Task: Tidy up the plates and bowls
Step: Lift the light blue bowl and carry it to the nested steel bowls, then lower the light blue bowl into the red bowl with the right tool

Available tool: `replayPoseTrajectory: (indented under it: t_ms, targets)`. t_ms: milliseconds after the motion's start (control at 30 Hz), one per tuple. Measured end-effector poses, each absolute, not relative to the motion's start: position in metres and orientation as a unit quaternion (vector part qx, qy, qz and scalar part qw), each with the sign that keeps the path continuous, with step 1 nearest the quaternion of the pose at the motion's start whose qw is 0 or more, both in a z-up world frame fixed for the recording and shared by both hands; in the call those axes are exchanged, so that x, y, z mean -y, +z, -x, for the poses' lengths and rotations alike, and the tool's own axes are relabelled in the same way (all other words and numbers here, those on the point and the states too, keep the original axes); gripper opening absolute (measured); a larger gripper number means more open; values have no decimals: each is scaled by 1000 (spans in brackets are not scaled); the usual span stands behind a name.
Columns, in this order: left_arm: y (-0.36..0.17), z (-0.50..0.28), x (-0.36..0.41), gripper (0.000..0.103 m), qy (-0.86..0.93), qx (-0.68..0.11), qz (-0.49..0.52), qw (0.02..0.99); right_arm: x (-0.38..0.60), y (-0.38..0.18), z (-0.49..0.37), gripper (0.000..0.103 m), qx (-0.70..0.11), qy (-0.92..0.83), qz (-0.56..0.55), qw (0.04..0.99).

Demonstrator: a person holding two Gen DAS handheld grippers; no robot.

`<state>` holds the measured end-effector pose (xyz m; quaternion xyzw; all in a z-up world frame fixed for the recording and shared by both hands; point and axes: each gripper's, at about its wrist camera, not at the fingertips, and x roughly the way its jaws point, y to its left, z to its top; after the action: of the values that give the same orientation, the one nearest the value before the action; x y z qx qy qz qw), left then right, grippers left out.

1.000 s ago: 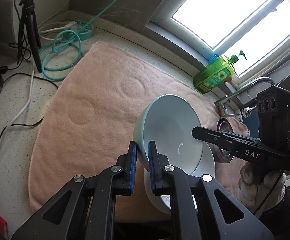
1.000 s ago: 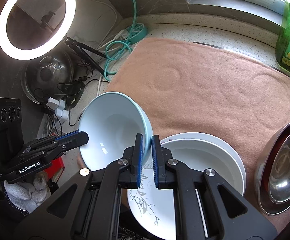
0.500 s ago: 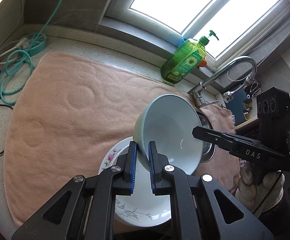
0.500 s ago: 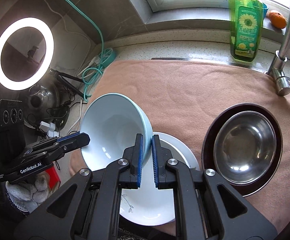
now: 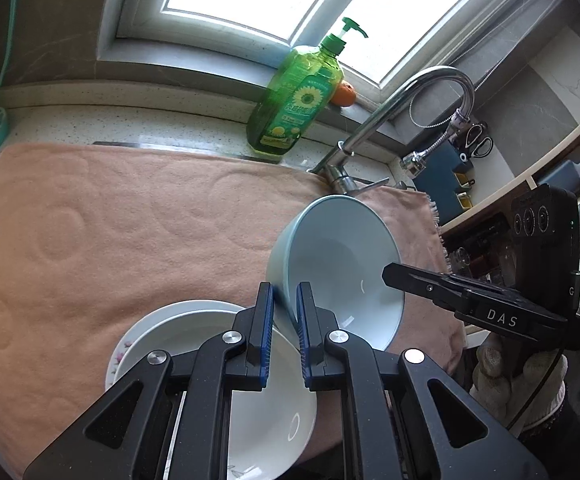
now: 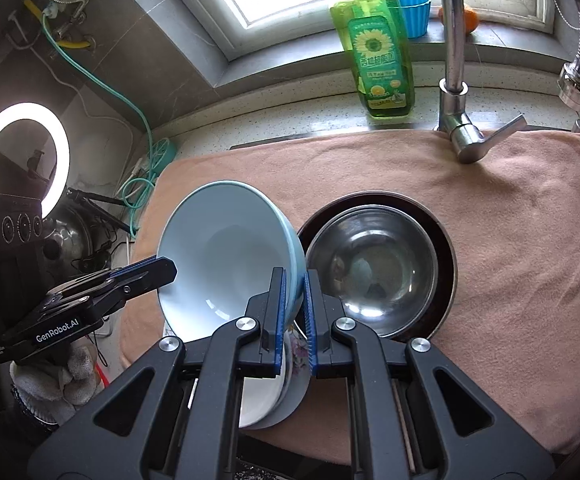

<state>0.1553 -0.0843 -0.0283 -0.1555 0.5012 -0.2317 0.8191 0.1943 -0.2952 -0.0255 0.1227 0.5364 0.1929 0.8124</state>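
Note:
A light blue bowl (image 5: 341, 264) hangs tilted in the air, held from both sides. My left gripper (image 5: 284, 292) is shut on its near rim, and my right gripper (image 5: 387, 273) is clamped on the opposite rim. In the right wrist view the same blue bowl (image 6: 226, 256) sits in my right gripper (image 6: 294, 280), with the left gripper (image 6: 170, 268) on its far edge. Below it a white bowl (image 5: 250, 400) rests on a floral plate (image 5: 117, 356). A steel bowl (image 6: 369, 264) on a dark plate (image 6: 446, 256) lies just to the right.
A peach towel (image 5: 110, 232) covers the counter. A green soap bottle (image 6: 381, 64) and a faucet (image 6: 453, 60) stand at the back by the window. A ring light (image 6: 20, 156), cables and a pot crowd the left. Shelves (image 5: 561, 184) are on the right.
Both grippers have carried the blue bowl to the right across the towel, past the white bowl and plate toward the steel bowl and faucet. Both grips stayed shut.

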Motion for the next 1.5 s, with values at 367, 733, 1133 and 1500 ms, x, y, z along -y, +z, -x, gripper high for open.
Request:
replayPoseTrajectory:
  t_ms: [367,733,1133,1500]
  targets:
    - [-41,-177,130,10,-255,-519,136,804,341,-44,-199,9,-546,150,-144,812]
    - [-63,-193,152,10,-254,-550,121,787,358,-64,-206,9,-561,133,-149,803]
    - [-72,-198,160,10,-247,-562,109,782,358,-80,-210,9,-577,129,-143,793]
    - [-78,-201,163,10,-242,-570,104,778,358,-86,-211,9,-583,127,-142,790]
